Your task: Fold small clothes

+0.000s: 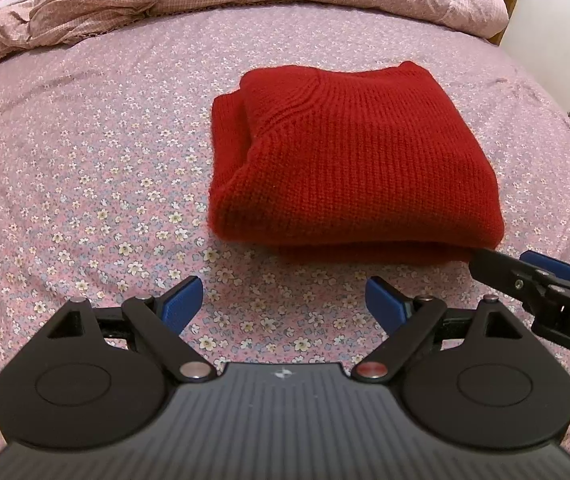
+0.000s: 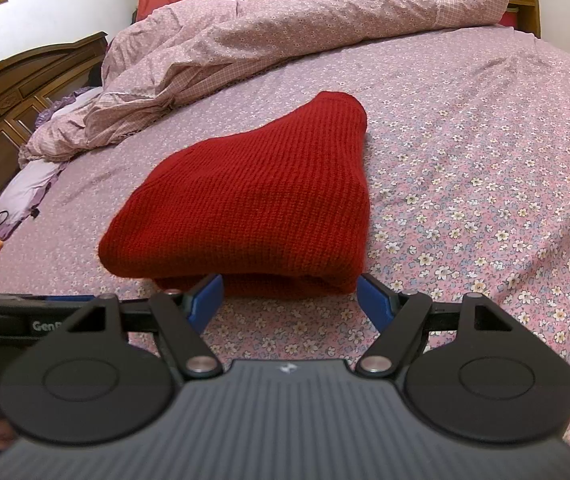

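My left gripper [image 1: 283,304] stands wide open over bare sheet [image 1: 85,184] at the bottom of its frame, with nothing between the blue pads. The sweater [image 1: 349,160] lies right of centre in that view, a thick red knit already doubled into a compact block, its rolled edges stacked at the left side and along the near edge.

My right gripper [image 2: 289,300] is open too, though a little less wide. In its own view the sweater [image 2: 253,200] fills the middle of the frame, and my pads sit on either side of the near folded edge, very close to it. They do not seem to pinch it, and whether either pad brushes the knit I cannot tell.

At the top of both frames a rumpled quilt [image 2: 285,28] is piled along the far side of the bed, well apart from the sweater.

I judge the folding to be nearly or wholly done: the bundle looks neat and squared. What remains is perhaps a last tidy or lifting it aside. For that I would close on the near edge, taking all layers at once, since thick knit can slip and unroll if only the top layer is caught.
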